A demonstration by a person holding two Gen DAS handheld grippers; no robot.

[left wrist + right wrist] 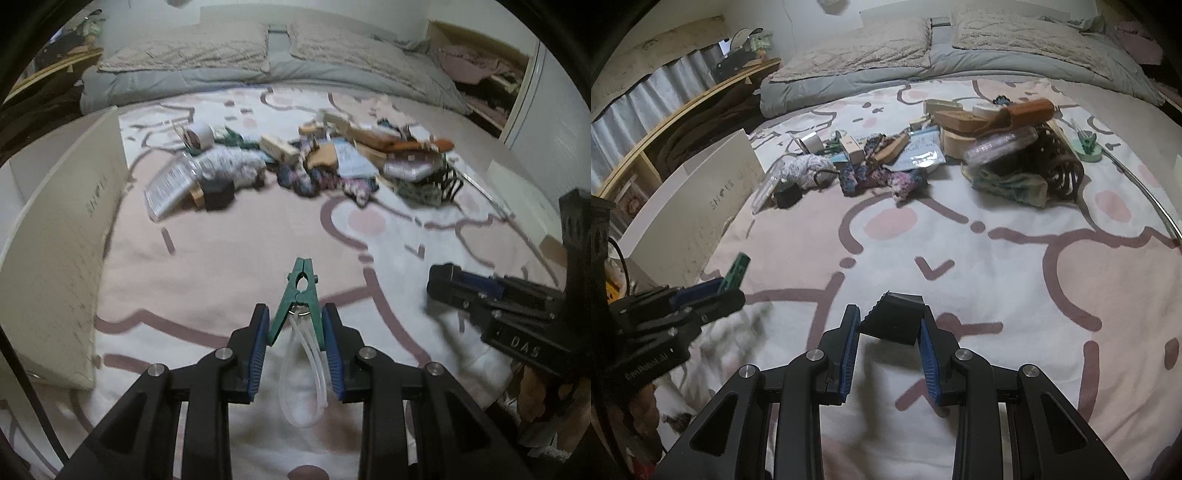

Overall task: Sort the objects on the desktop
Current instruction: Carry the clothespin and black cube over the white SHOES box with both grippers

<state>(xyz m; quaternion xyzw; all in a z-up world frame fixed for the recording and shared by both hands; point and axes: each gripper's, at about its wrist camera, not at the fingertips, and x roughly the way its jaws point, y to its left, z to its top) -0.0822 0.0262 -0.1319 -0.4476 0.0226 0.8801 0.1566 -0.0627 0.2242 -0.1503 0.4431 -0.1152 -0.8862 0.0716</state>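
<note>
My left gripper (295,325) is shut on a green clothespin (297,295) with a clear plastic loop (303,380) hanging from it, held above the pink-patterned bedspread (229,258). My right gripper (888,325) is shut on a small black box (894,319), also above the bedspread. The left gripper shows in the right wrist view (713,295) at the left, with the green clothespin (737,271) sticking out. The right gripper shows in the left wrist view (443,284) at the right. A pile of mixed objects (314,162) lies farther up the bed.
A white cardboard box (62,251) stands at the left; it also shows in the right wrist view (690,221). The pile holds a black cube (786,195), knitted pieces (871,177), wooden items (964,122) and a dark hair claw (1060,166). Grey pillows (871,48) lie behind.
</note>
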